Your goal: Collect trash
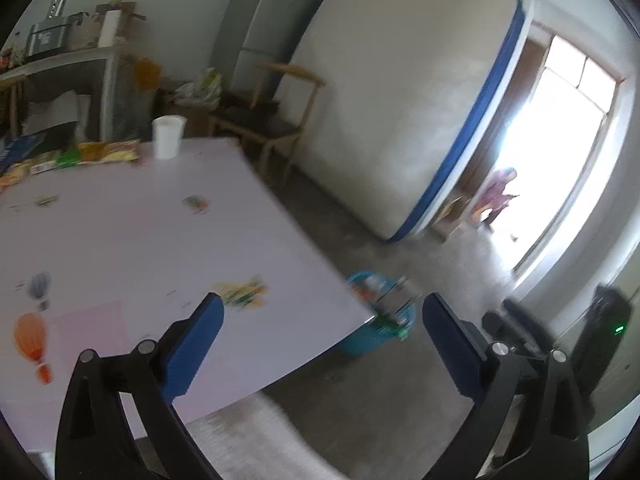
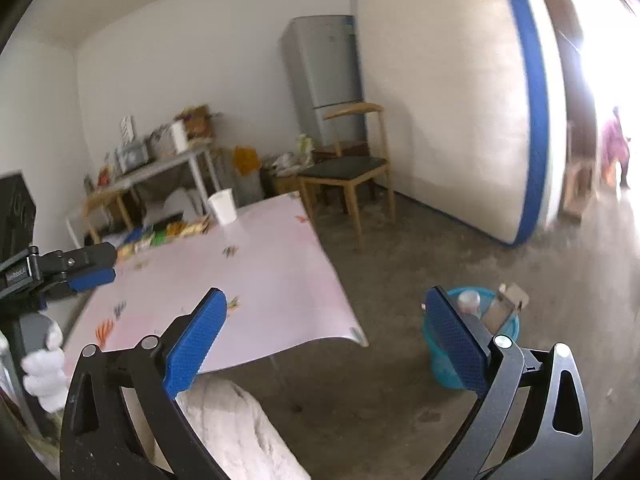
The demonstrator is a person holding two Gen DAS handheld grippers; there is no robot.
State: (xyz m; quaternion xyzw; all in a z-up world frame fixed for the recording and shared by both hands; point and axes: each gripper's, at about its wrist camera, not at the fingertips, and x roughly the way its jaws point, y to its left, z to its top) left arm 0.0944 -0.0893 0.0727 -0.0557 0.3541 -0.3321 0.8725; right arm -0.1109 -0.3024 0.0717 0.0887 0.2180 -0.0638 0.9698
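In the left wrist view, the left tool (image 1: 322,334) is gaping wide and empty above the worktop (image 1: 140,240); wrappers (image 1: 80,156) and a white cup (image 1: 167,136) are waiting at its far edge. In the right wrist view, the right tool (image 2: 326,336) is also standing wide, holding nothing, while the blue bin (image 2: 444,376) on the floor is already holding some trash, so the collecting looks only partly done.

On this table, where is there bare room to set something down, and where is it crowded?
Bare: the table middle and near part, between the white cup and the edge by the blue bin. Crowded: the far edge, where snack packets line up beside the cup.

Upright mattress (image 2: 440,92) against white wall, fridge (image 2: 324,76), chair (image 2: 352,172), concrete floor (image 2: 460,252).
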